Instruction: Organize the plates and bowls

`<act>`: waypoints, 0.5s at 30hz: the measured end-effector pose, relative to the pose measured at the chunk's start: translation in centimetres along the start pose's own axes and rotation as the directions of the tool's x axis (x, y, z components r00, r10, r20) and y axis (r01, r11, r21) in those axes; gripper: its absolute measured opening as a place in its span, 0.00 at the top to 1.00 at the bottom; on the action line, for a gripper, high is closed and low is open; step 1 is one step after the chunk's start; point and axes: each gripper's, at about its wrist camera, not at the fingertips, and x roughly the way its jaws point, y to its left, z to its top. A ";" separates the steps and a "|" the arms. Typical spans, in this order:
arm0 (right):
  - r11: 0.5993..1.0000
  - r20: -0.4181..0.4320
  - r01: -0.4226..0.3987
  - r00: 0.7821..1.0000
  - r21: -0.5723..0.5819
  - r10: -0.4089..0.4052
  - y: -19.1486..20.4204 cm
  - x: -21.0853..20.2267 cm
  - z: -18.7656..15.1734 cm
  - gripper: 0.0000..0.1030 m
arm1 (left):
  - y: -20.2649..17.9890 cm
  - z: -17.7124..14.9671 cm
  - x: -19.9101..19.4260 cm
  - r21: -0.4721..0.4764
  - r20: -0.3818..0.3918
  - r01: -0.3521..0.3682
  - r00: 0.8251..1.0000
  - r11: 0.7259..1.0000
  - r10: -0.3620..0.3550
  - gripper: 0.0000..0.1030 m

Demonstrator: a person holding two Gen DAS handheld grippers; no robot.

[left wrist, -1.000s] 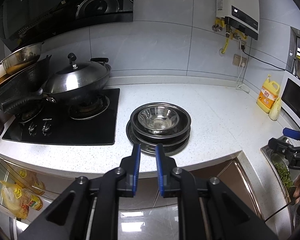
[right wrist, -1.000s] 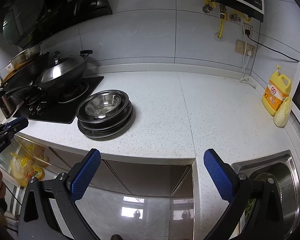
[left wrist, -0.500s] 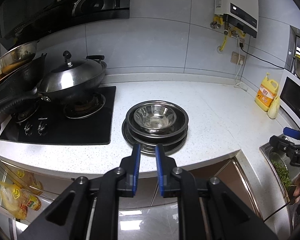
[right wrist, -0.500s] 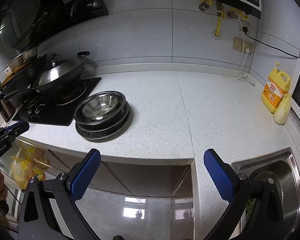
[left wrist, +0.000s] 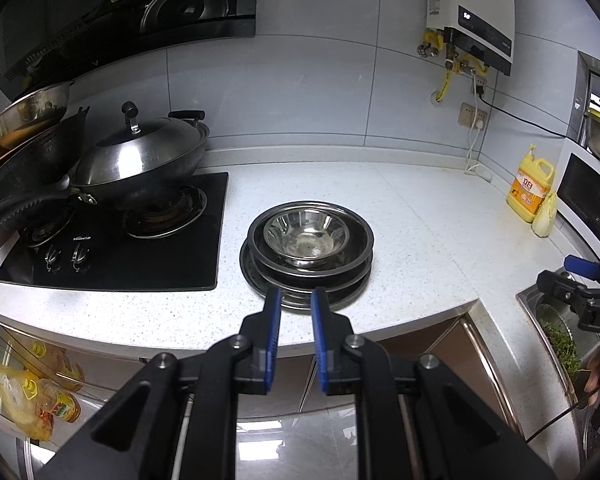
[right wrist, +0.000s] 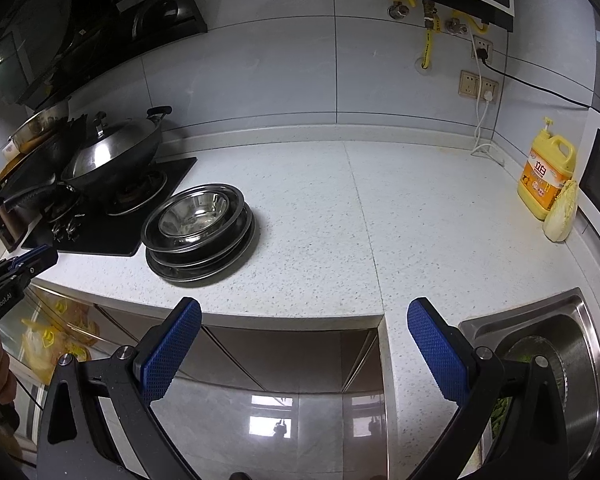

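While the stack of steel plates and bowls (left wrist: pixel 310 248) sat on the white speckled worktop (left wrist: pixel 412 216) just beside the black hob (left wrist: pixel 140 240), the left claw (left wrist: pixel 293 300) hung before the worktop's front edge with its blue pads (left wrist: pixel 274 320) drawn nearly together, a narrow slit between them and nothing gripped. From that claw's own view the stack lay straight ahead, its near rim showing just above the fingertips, yet apart from them. A small shiny bowl (left wrist: pixel 306 236) nested uppermost in the stack, inside the wider dishes. The right claw (right wrist: pixel 304 316) stood with its pads (right wrist: pixel 172 352) spread wide and empty, hanging off the worktop's front edge; seen from it, the stack (right wrist: pixel 200 232) lay well apart, ahead and to the left. A lidded wok (left wrist: pixel 140 156) rested on the hob behind the stack, a yellow detergent jug (right wrist: pixel 546 176) stood far to the right, and a steel sink (right wrist: pixel 556 360) lay beside the right claw.
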 end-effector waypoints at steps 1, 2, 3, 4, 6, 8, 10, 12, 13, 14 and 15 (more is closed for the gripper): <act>1.000 0.000 -0.001 1.000 -0.001 0.001 0.0 0.0 0.0 0.01 | 0.0 0.0 0.0 -0.001 0.001 0.000 1.000 1.000 0.000 0.86; 1.000 -0.001 -0.002 1.000 -0.002 0.002 0.0 0.0 0.0 0.01 | 0.0 -0.1 -0.1 -0.003 0.001 -0.001 1.000 1.000 0.001 0.86; 1.000 -0.001 -0.002 1.000 -0.003 0.002 0.0 0.0 0.0 0.01 | -0.1 -0.1 -0.1 -0.005 0.001 -0.003 1.000 1.000 0.003 0.86; 1.000 -0.001 -0.001 1.000 -0.004 0.001 0.0 0.0 0.0 0.01 | -0.1 -0.2 -0.2 -0.007 0.001 -0.006 1.000 1.000 0.006 0.86; 1.000 -0.003 0.000 1.000 -0.005 0.000 0.1 0.1 -0.1 0.02 | -0.2 -0.3 -0.2 -0.008 -0.001 -0.010 1.000 1.000 0.010 0.86; 1.000 -0.003 -0.001 1.000 -0.004 0.001 0.0 0.1 -0.2 0.01 | -0.2 -0.4 -0.3 -0.009 -0.001 -0.014 1.000 1.000 0.014 0.86; 1.000 -0.005 -0.002 1.000 -0.003 0.002 0.0 0.1 -0.2 0.01 | -0.2 -0.4 -0.3 -0.015 -0.003 -0.016 1.000 1.000 0.016 0.86; 1.000 -0.005 -0.004 1.000 -0.005 0.004 0.0 0.2 -0.2 0.01 | -0.2 -0.6 -0.4 -0.018 -0.006 -0.018 1.000 1.000 0.018 0.86; 1.000 -0.005 -0.005 1.000 -0.007 0.005 0.1 0.1 -0.2 0.01 | -0.1 -0.6 -0.3 -0.019 -0.008 -0.020 1.000 1.000 0.020 0.86; 1.000 -0.006 -0.006 1.000 -0.009 0.006 0.1 0.1 -0.2 0.01 | -0.1 -0.6 -0.3 -0.020 -0.010 -0.019 1.000 1.000 0.019 0.86; 1.000 -0.006 -0.007 1.000 -0.011 0.007 0.1 0.2 -0.2 0.01 | -0.2 -0.6 -0.3 -0.020 -0.012 -0.020 1.000 1.000 0.020 0.86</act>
